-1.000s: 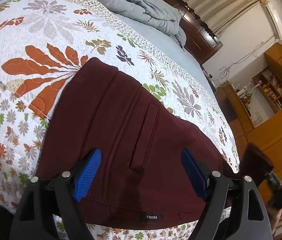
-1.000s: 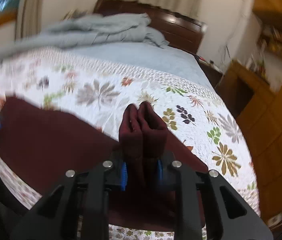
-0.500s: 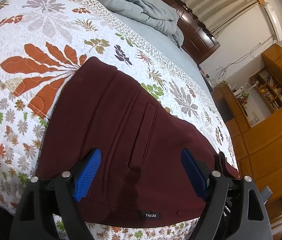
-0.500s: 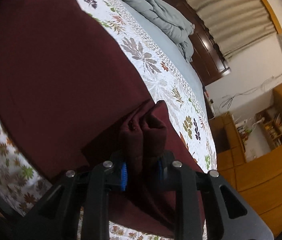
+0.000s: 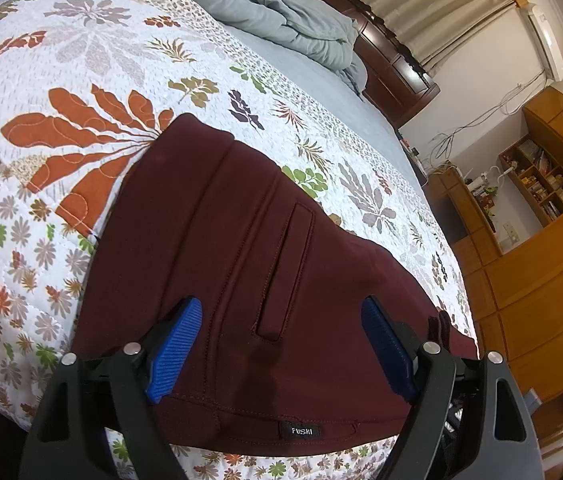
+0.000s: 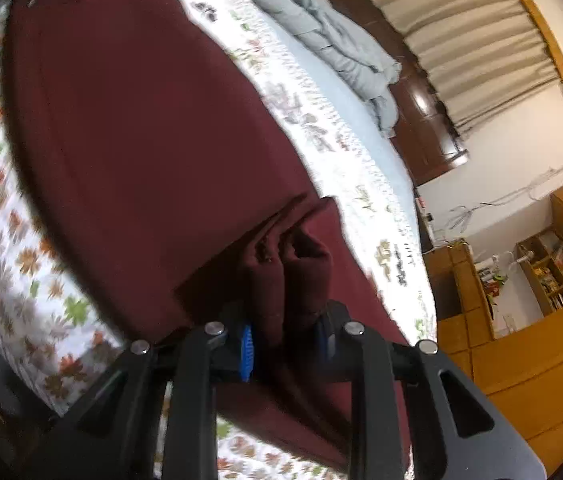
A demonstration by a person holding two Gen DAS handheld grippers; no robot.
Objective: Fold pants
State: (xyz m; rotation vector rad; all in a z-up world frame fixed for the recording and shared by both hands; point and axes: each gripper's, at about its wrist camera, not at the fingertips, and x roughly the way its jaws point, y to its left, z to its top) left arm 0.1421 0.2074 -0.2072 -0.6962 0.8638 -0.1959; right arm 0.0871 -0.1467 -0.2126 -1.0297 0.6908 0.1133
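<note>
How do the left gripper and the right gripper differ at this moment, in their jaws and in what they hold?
The left gripper has its jaws wide apart over the flat pants and pinches nothing; the right gripper has narrow jaws clamped on a bunched fold of the pants. The left one's blue pads show fully; cloth mostly hides the right one's. Both have black frames.

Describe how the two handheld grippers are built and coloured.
Both match: the left gripper and right gripper have matte black angular arms with triangular cut-outs and silver round pivot pins. The jaws carry bright blue ribbed pads. No cables, hands or sleeves show.
</note>
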